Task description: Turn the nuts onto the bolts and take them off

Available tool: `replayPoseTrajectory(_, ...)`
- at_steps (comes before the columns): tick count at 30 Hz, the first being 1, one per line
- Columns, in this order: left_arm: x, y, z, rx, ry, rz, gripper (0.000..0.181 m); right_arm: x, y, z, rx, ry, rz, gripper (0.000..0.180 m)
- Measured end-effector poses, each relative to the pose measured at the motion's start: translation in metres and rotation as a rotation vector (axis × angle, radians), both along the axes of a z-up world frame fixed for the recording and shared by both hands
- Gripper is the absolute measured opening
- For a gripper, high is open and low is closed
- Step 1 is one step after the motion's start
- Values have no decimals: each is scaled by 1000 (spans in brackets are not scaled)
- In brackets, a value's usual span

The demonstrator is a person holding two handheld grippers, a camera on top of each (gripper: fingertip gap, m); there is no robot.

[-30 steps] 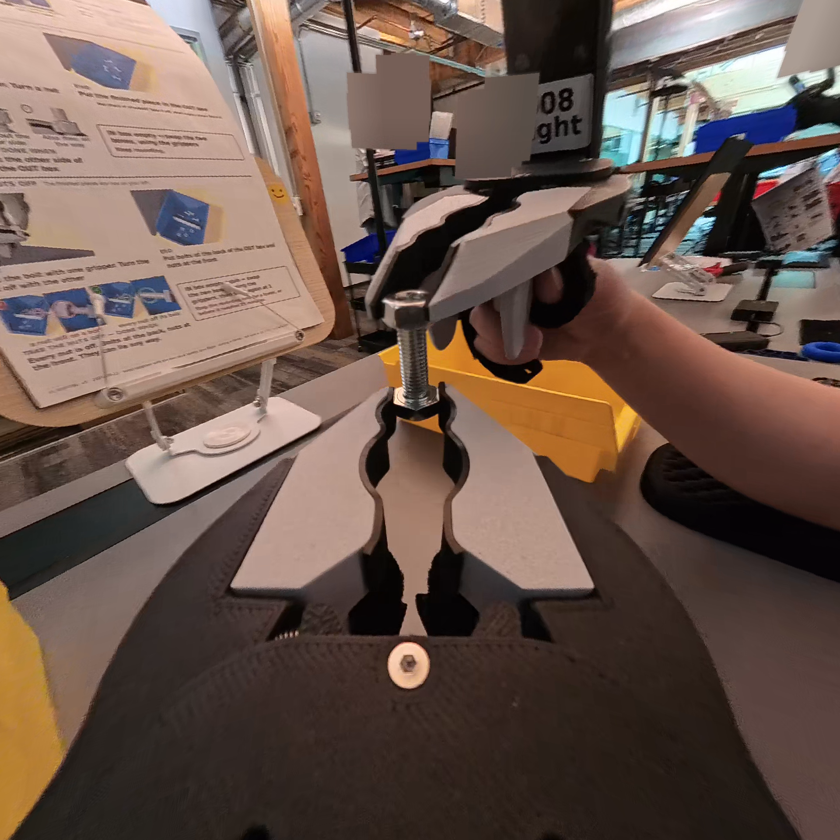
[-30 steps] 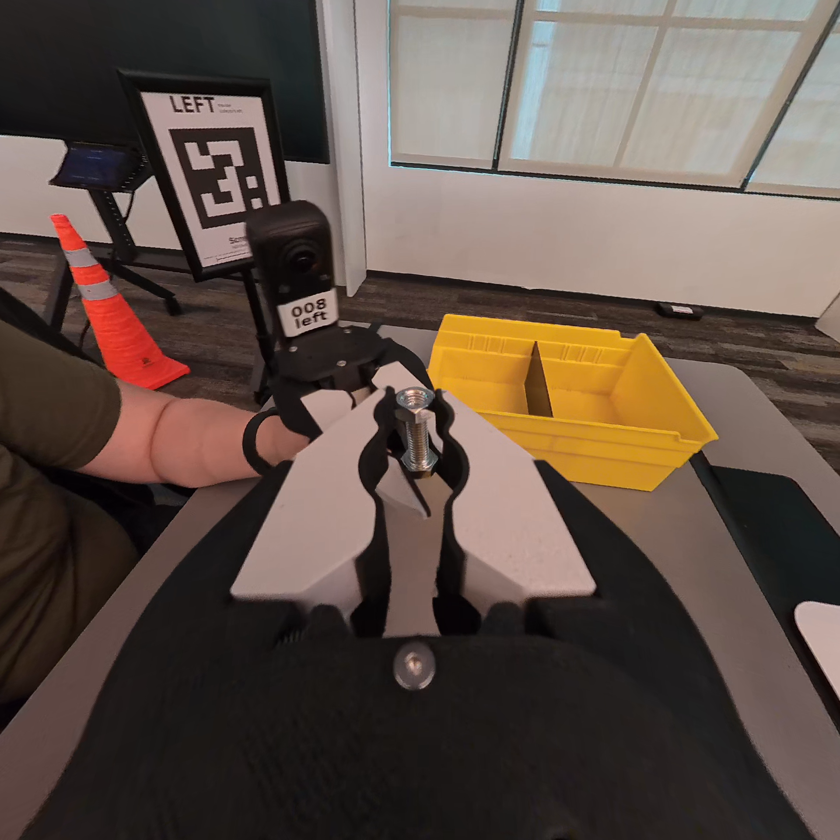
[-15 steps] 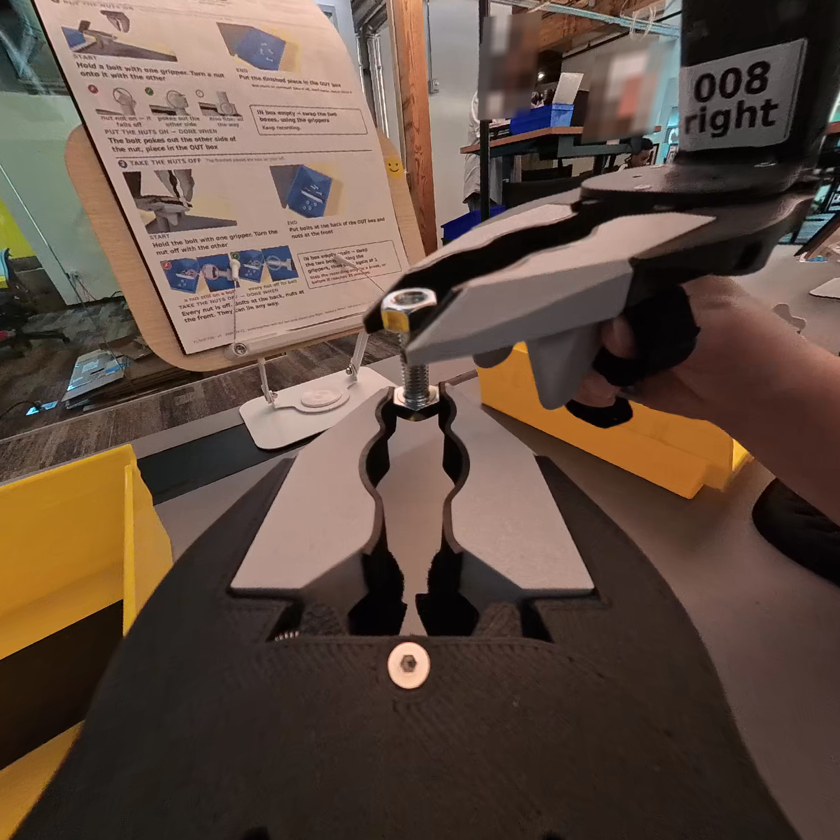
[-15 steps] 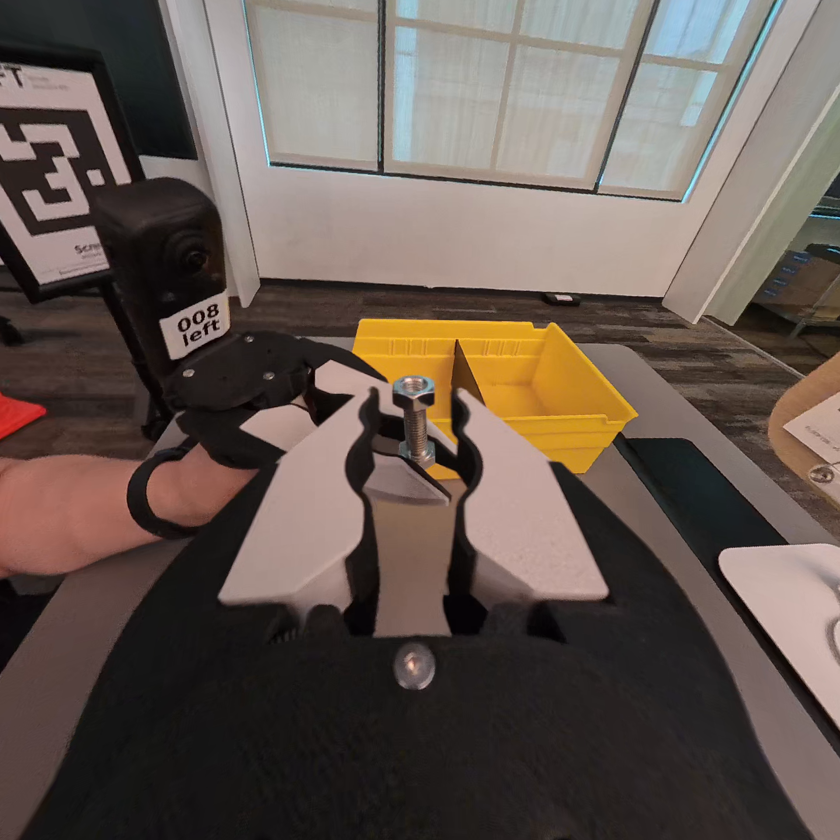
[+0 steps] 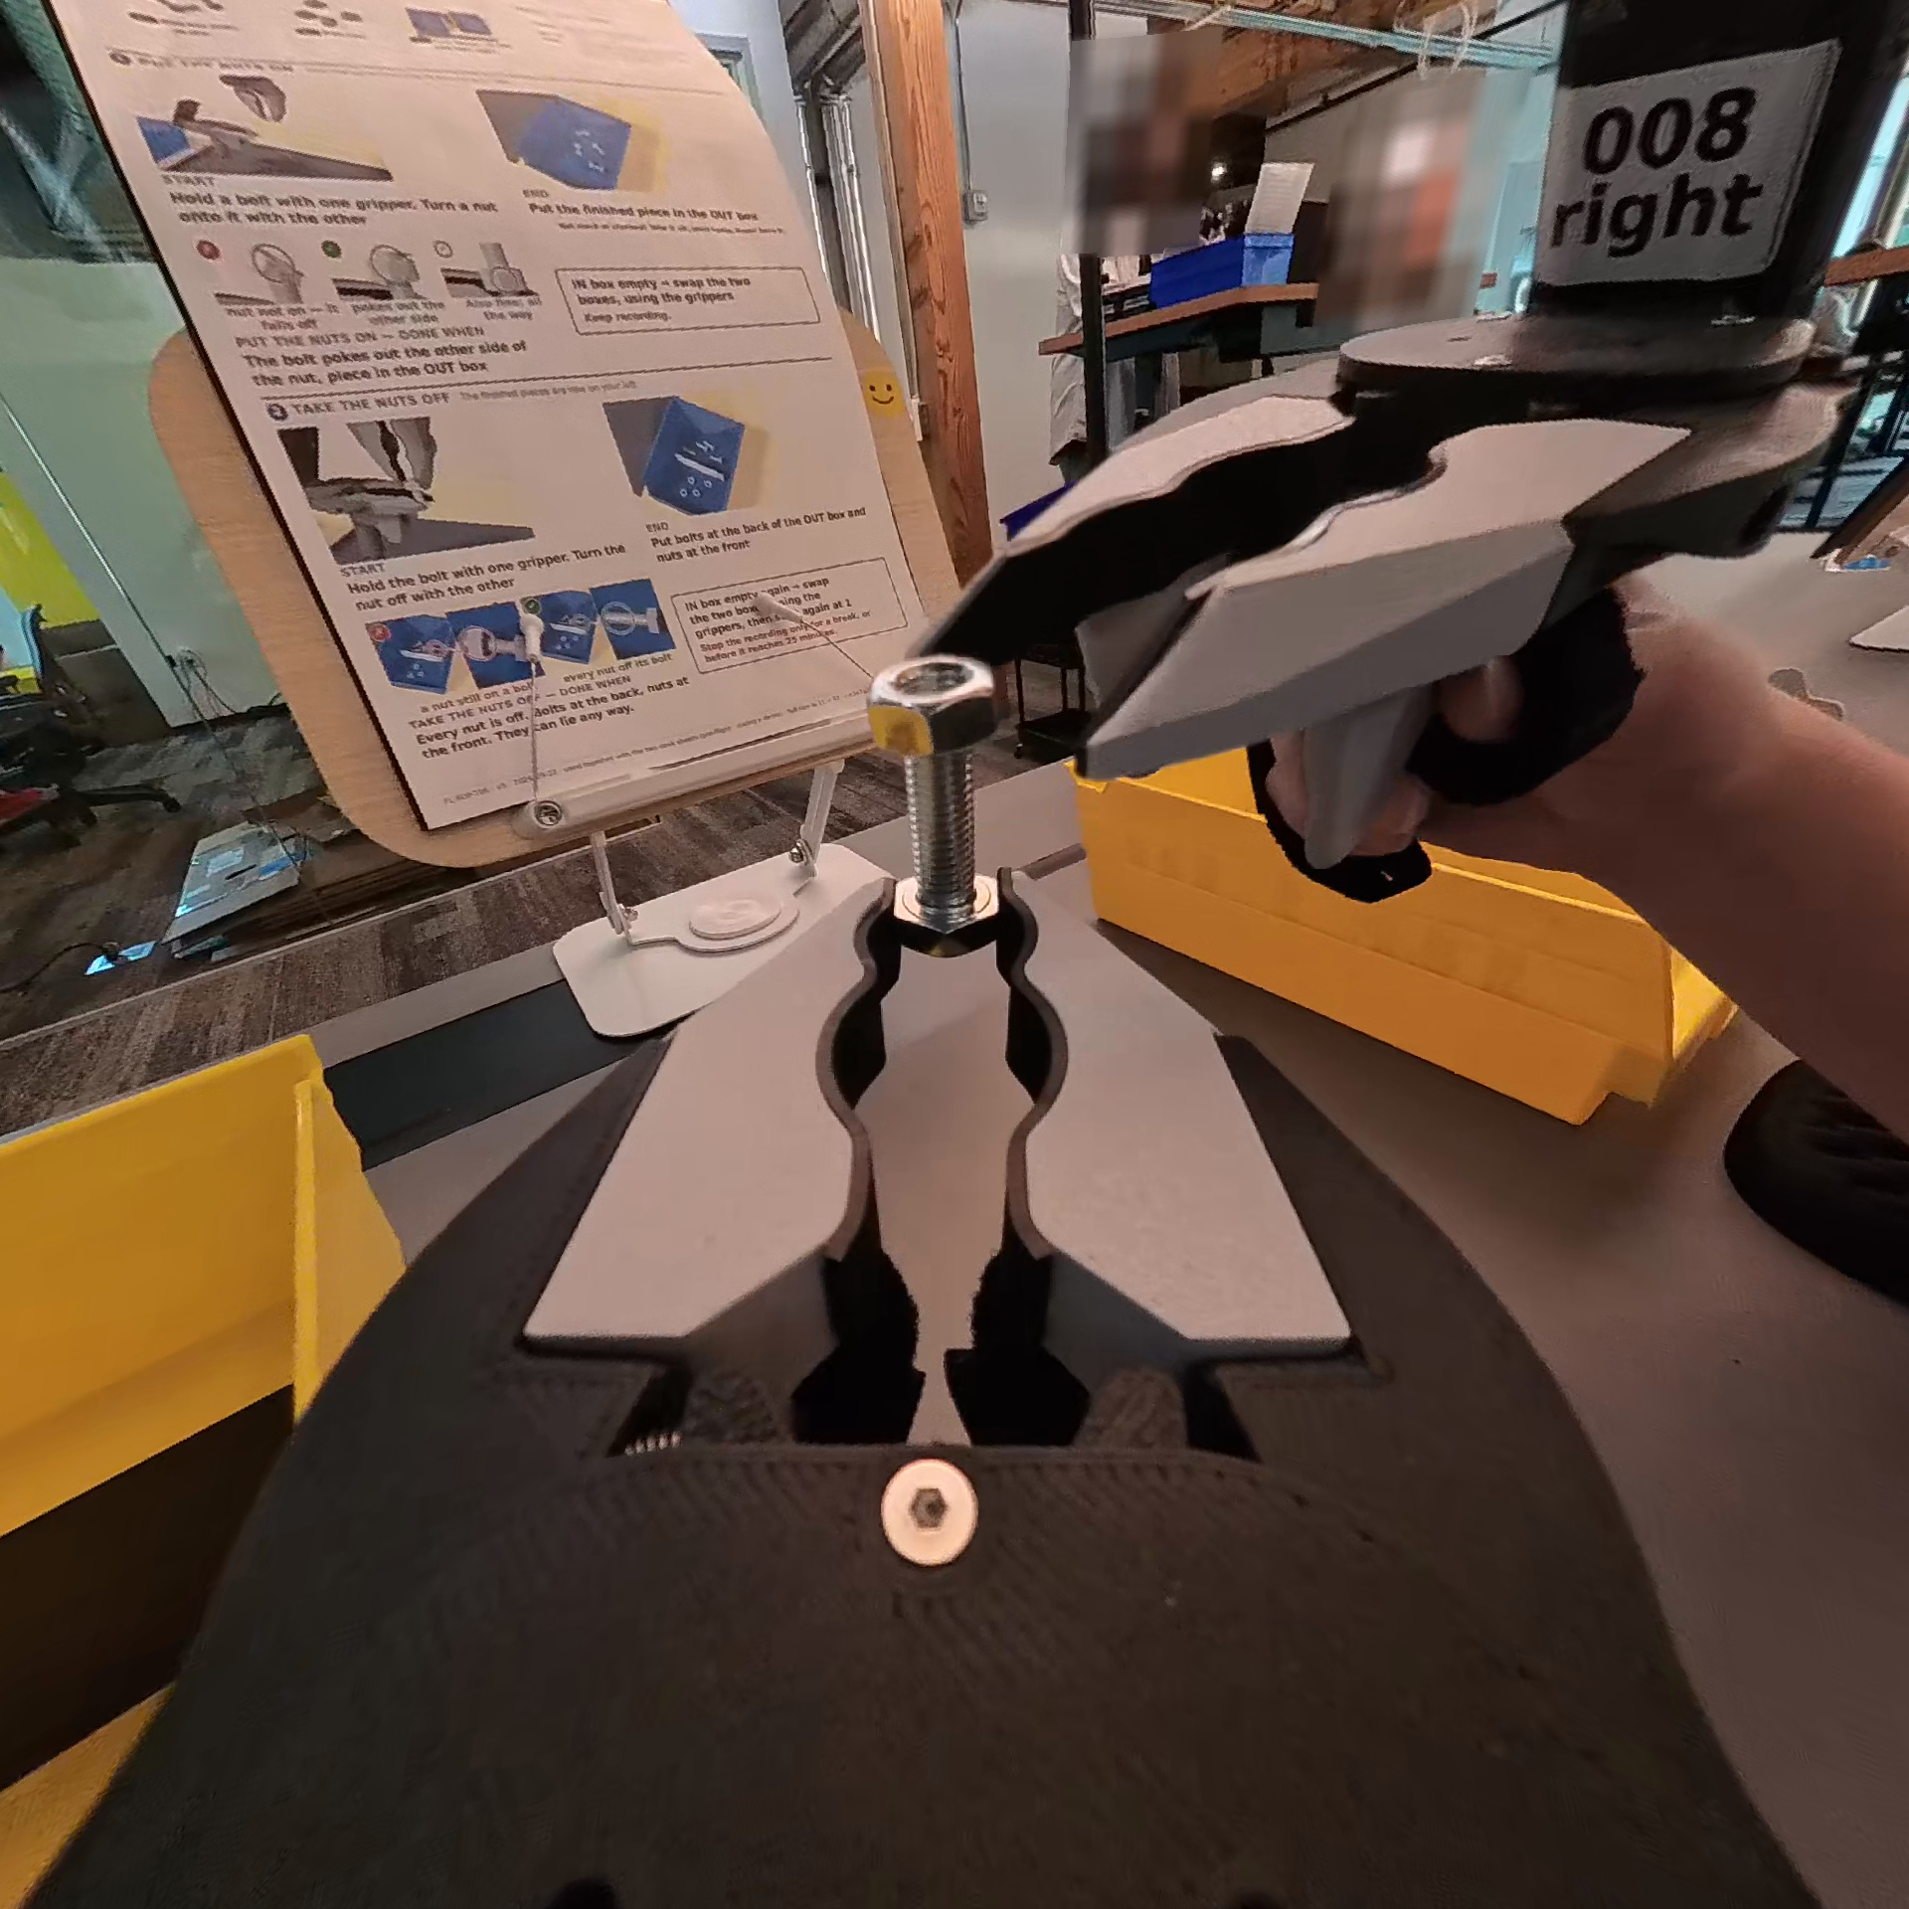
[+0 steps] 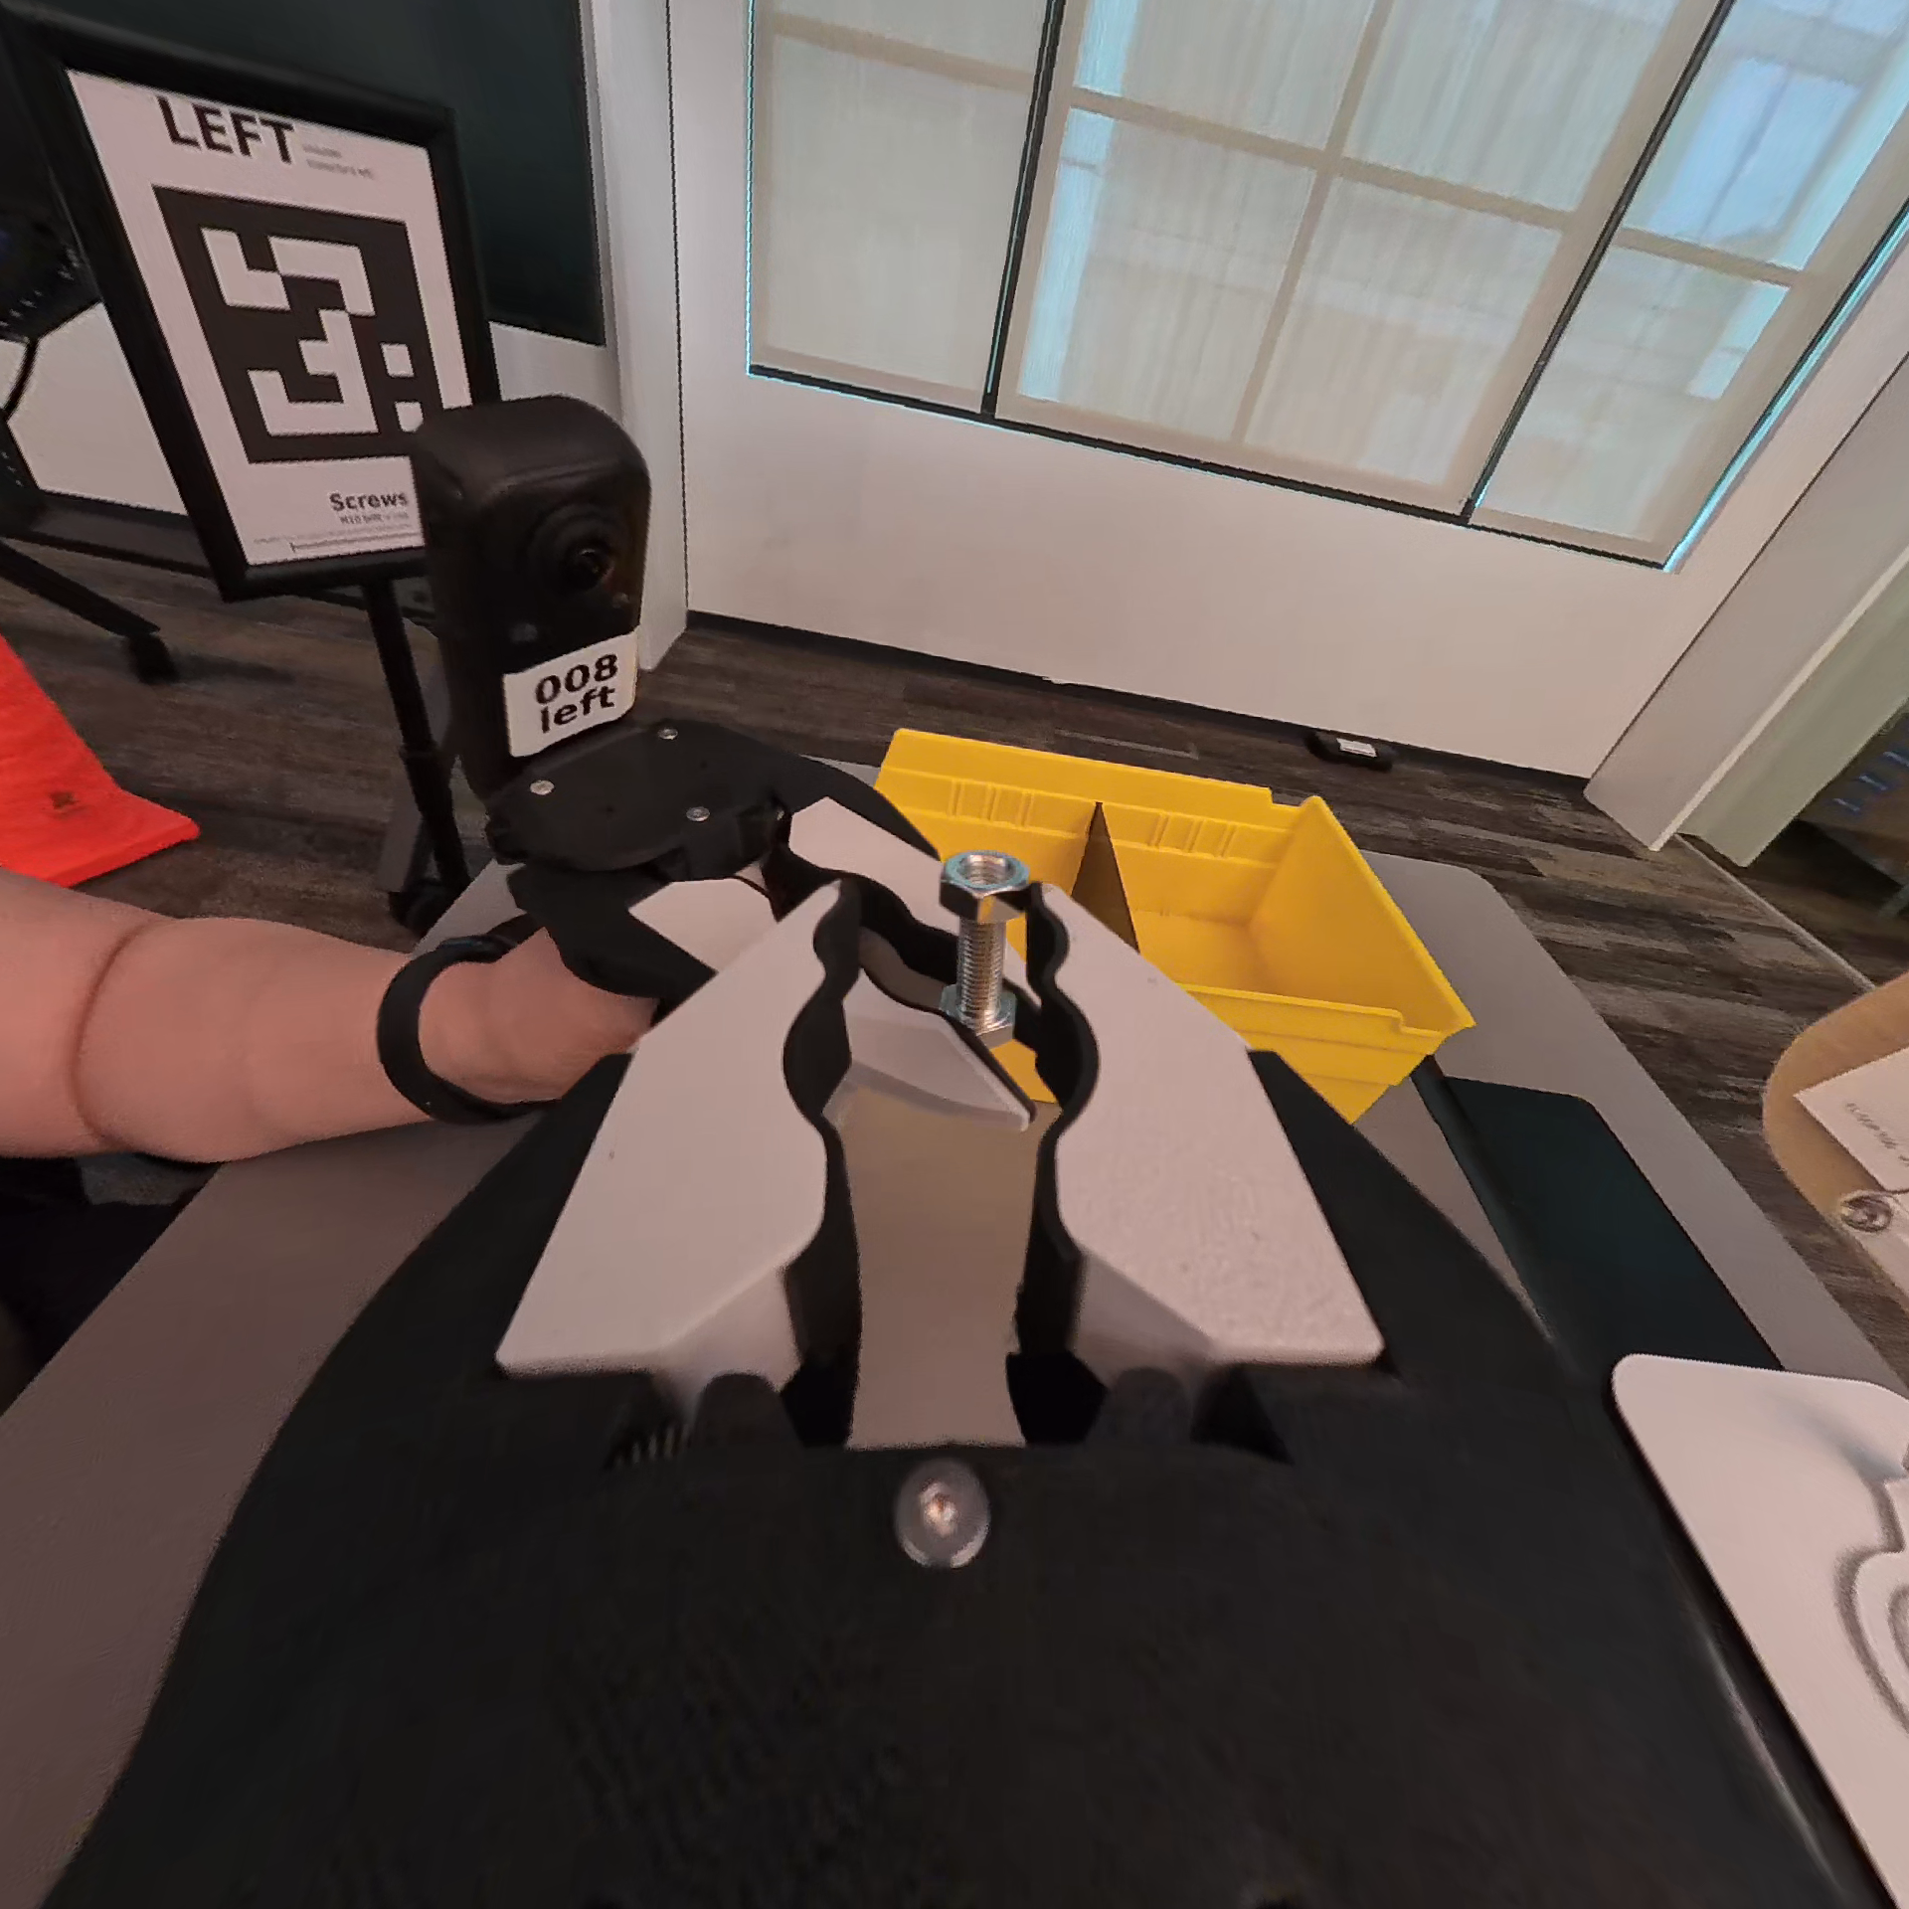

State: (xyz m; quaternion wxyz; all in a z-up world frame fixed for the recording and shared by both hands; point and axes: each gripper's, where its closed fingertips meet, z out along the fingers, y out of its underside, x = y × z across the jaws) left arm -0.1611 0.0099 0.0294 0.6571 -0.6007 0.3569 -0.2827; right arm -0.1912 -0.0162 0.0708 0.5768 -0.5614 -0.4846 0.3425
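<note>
A silver bolt [image 5: 938,826] stands upright with its head clamped in my left gripper [image 5: 942,909], which is shut on it. A silver nut [image 5: 930,708] sits on the top end of the thread. My right gripper [image 5: 1007,702] comes in from the right at nut height with its jaws open. In the right wrist view the nut [image 6: 981,878] lies between the spread fingers of my right gripper [image 6: 935,904], close to the right finger [image 6: 1064,981]. The bolt [image 6: 976,961] rises from the left gripper [image 6: 981,1033] there.
A yellow divided bin [image 6: 1240,930] stands on the grey table [image 5: 1446,1188] behind the bolt, and shows in the left wrist view [image 5: 1343,961]. A second yellow bin [image 5: 155,1291] is at the left. An instruction sheet [image 5: 496,413] stands on a white base [image 5: 671,961]. A black mat [image 6: 1581,1188] lies to the right. The tips of one gripper are about 5 cm away from the tips of the other.
My right gripper was shut on the nut a second ago; its jaws have spread and let go of it. The nut stays on the bolt's top. The left gripper still holds the bolt.
</note>
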Motion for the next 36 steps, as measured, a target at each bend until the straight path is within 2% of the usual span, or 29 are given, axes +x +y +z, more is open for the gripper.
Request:
replayPoseTrajectory(5,-4,3,1,-8,-13,11,16,1,-5,1,0,-12,26,21)
replayPoseTrajectory(8,-6,4,2,-12,-20,12,16,5,1,5,7,15,-11,22)
replayPoseTrajectory(16,-5,4,0,-14,-7,13,16,-10,-3,-4,46,-24,-3,46)
replayPoseTrajectory(17,-5,5,0,-14,-7,12,16,-10,-3,-4,64,-32,-10,44)
replayPoseTrajectory(20,-6,6,-1,-18,-7,20,16,-4,-3,-4,55,-50,-19,24)
replayPoseTrajectory(22,-6,6,-1,-21,-11,16,16,-2,-3,-2,43,-38,-14,25)
replayPoseTrajectory(24,-5,5,-1,-20,-11,12,16,-2,-2,1,56,-11,-14,37)
replayPoseTrajectory(26,-2,2,-1,-15,-6,-7,16,-9,-4,1,82,-3,4,69)
replayPoseTrajectory(27,0,0,-1,-10,-4,-22,16,-13,-6,-1,108,-11,16,81)
replayPoseTrajectory(28,2,-2,-1,-3,-1,-31,16,-17,-9,-4,131,-33,27,84)
replayPoseTrajectory(33,0,0,0,5,5,-7,16,-24,-22,-16,174,-123,72,84)
replayPoseTrajectory(34,-3,2,1,-5,-2,3,16,-21,-25,-16,174,-137,85,80)
replayPoseTrajectory(36,-7,5,1,-33,-19,10,16,-13,-33,-20,153,-179,133,55)
